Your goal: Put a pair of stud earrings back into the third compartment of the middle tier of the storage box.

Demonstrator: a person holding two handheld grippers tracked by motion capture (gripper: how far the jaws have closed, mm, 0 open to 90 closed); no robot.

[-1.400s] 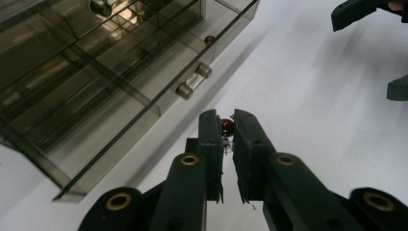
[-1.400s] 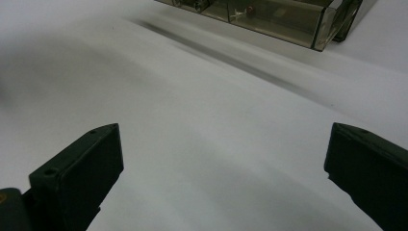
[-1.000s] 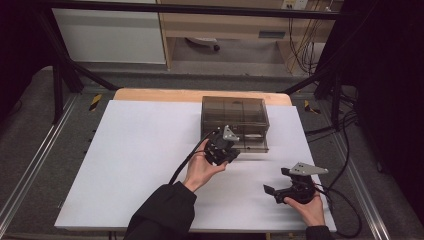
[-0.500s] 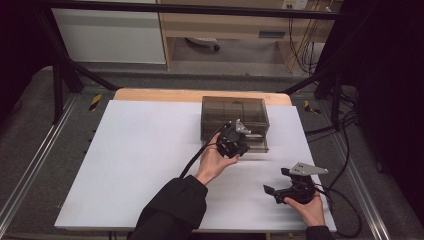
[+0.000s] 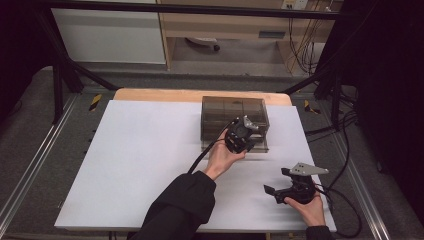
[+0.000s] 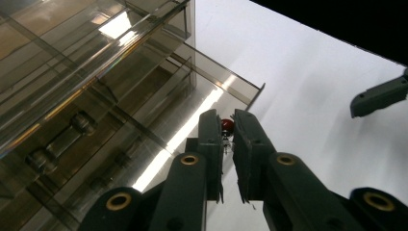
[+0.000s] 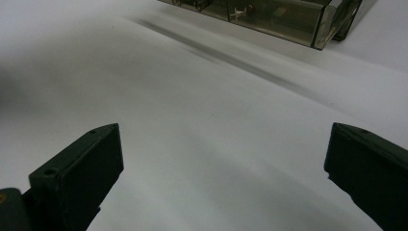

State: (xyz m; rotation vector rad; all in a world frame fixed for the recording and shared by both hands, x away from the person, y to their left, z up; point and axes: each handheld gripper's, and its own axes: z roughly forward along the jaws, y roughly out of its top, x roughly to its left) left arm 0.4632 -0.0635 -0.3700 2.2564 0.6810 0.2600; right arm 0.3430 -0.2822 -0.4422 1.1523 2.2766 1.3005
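Observation:
A smoky see-through drawer cabinet (image 5: 227, 111) stands at the far middle of the white table (image 5: 140, 165). One low drawer (image 6: 226, 79) is pulled out toward me. My left gripper (image 5: 244, 134) hovers over the cabinet's front right part. In the left gripper view its jaws (image 6: 227, 132) stand nearly together, shut on a small red-headed piece (image 6: 227, 125) over the open drawer. My right gripper (image 5: 276, 181) rests near the table's front right, apart from the cabinet. Its jaws (image 7: 223, 168) are wide open with nothing between them.
Small metal parts lie in the cabinet's compartments (image 6: 62, 139). The cabinet's near corner (image 7: 317, 24) is at the top of the right gripper view. Black frame posts and cables (image 5: 345, 125) stand at the table's right side. A wooden strip (image 5: 160, 95) edges the far side.
The left hand has moved to the right and a little farther away along the cabinet's front, its jaws still together. The right hand has kept still.

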